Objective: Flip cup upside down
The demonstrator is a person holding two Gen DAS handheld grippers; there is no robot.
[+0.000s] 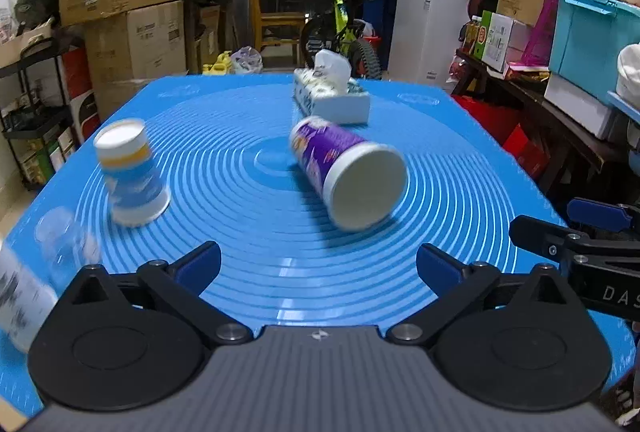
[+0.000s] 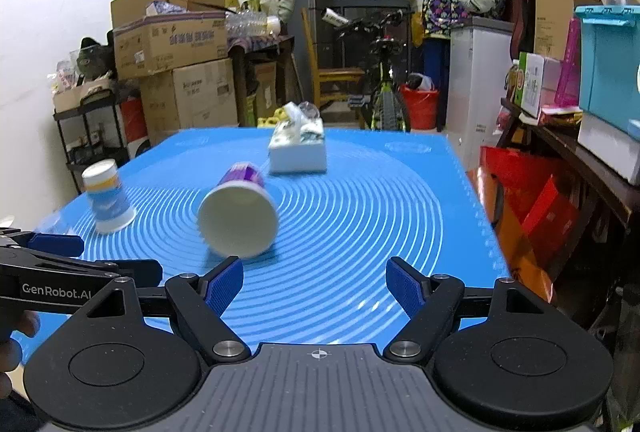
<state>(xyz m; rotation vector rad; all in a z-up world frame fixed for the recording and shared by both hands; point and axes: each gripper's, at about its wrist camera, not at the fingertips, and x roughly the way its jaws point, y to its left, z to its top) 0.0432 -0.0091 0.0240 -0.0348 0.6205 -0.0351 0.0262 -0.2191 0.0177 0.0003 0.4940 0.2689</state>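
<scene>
Here, left tongs [image 1: 319,268] and right tongs [image 2: 315,286] spread, low over mat [image 2: 360,216]; purple cup [image 2: 239,218] on side.

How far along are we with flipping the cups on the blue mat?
Done: the white paper cup with blue and yellow bands already stands rim-down on the blue ringed mat. In hand: nothing; the left gripper and right gripper are both open and empty. Left: the purple paper cup lies on its side near the white tissue box, mouth toward the cameras, and needs setting upside down.
</scene>
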